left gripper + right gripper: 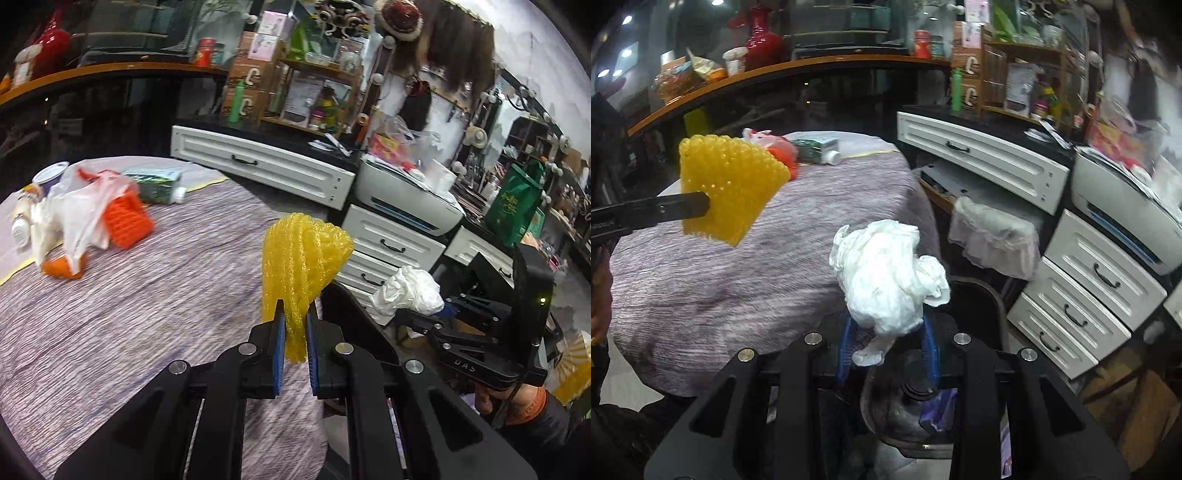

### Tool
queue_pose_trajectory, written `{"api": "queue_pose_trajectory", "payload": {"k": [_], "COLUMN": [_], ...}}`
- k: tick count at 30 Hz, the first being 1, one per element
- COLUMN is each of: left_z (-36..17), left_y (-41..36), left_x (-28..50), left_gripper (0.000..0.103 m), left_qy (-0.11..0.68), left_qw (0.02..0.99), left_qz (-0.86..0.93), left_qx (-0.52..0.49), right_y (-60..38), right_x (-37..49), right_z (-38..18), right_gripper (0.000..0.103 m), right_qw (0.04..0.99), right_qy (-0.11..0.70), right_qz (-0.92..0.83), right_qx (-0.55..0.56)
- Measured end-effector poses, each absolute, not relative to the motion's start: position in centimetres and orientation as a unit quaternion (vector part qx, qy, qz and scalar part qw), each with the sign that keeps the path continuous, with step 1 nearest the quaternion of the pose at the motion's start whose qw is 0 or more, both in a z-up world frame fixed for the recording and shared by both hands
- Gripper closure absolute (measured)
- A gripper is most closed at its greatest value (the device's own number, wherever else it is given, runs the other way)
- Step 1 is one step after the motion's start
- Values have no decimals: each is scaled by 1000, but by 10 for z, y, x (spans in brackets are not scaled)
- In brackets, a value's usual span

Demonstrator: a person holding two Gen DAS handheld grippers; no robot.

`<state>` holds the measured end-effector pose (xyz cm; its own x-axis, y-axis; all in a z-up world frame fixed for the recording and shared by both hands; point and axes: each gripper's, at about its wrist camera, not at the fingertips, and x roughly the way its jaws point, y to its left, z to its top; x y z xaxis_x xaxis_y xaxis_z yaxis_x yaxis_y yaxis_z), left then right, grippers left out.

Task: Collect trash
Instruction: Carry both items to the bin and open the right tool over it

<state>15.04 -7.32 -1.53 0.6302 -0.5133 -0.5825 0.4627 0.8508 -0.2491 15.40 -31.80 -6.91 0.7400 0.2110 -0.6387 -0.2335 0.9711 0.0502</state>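
While both sets of fingers point down and forward over the near edge of the desk (pixel 110 314), each pair is clamped on a piece of trash. The left gripper (pixel 295 321) has its blue-padded fingers (pixel 279 339) pressed nearly together on the lower end of a yellow foam net (pixel 303 266), which stands up from the fingertips and fans out above them. From the right wrist view the same net (pixel 729 184) shows as a flat yellow wedge pinched by the black left fingers (pixel 687 206) that reach in from the left edge.

The right gripper (pixel 888 328) holds a crumpled white tissue (pixel 886 280) between its blue pads; the wad bulges above and ahead of the fingertips, and a small tail of it hangs down between them. In the left wrist view this tissue (pixel 410 288) sits to the right of the left fingers, at the tip of the right gripper (pixel 424 314).

Far beyond the left fingers, toward the back left of the purple-grey cloth on the desk, lies more trash: a white plastic bag (pixel 81 210), an orange foam piece (pixel 127 221), a green carton (pixel 155 186), a paper cup (pixel 50 177) and a small white bottle (pixel 22 221). Ahead and to the right of the right fingers stand white drawers (pixel 982 158).
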Motion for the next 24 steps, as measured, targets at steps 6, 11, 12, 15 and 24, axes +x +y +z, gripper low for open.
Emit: {"api": "queue_pose_trajectory", "payload": {"k": [6, 11, 12, 15, 24], "left_z": [-18, -23, -25, -32, -56], "left_y": [-108, -138, -143, -159, -195], "left_x": [153, 155, 155, 158, 170], "left_gripper": [92, 92, 92, 92, 92], "left_qy": [338, 346, 347, 354, 378], "left_qw": [891, 881, 880, 874, 860], "left_qz": [-301, -323, -326, -332, -343], "left_qx": [-25, -12, -9, 2, 24], "right_y": [-341, -352, -354, -361, -377], "right_x": [157, 170, 175, 185, 203], "right_z": [-97, -135, -147, -177, -239], "right_gripper": [71, 71, 71, 71, 65], "right_qw": [926, 907, 901, 883, 848], "right_qy": [367, 414, 428, 464, 525], "right_qz": [92, 76, 71, 62, 38], "right_qx": [-5, 6, 5, 18, 58]}}
